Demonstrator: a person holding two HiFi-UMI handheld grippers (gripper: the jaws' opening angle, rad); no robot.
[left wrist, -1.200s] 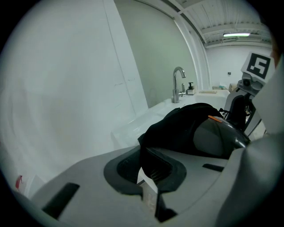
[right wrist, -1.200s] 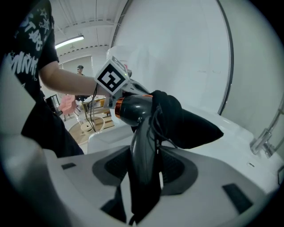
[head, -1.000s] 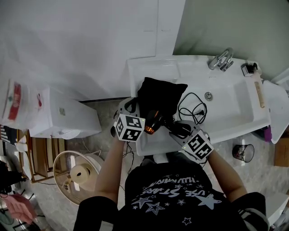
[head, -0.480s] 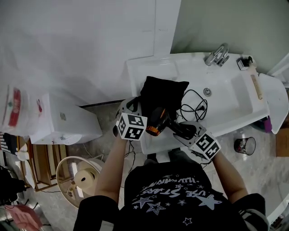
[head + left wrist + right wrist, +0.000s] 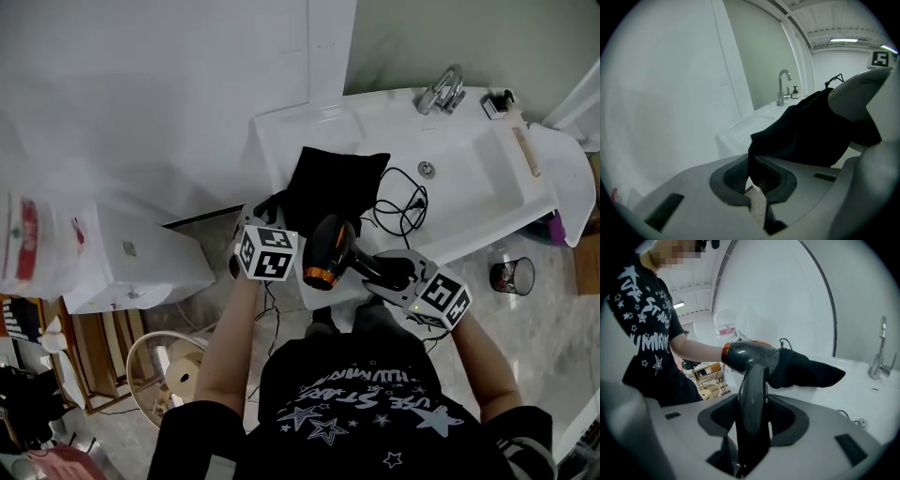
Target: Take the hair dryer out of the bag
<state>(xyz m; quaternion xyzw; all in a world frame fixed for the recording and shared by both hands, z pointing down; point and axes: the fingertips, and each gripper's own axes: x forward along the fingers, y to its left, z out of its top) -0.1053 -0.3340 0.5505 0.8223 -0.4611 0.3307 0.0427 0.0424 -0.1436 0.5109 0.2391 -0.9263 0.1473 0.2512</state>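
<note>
Bathroom, seen from above: white washbasin (image 5: 478,178) running along pale wall, chrome tap (image 5: 448,89) rising at back rim, drain (image 5: 427,170) sitting in bowl. Paper roll (image 5: 180,373) lying in round basket (image 5: 131,361) on stone-patterned floor (image 5: 553,347), wooden shelf (image 5: 94,375) standing beside it, small cup (image 5: 513,276) sitting near basin's end.

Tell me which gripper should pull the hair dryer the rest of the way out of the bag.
Right. The right gripper is clamped on the hair dryer's handle, with its nozzle inside the bag's mouth. The left gripper is pinching the bag's edge, anchoring it.
</note>
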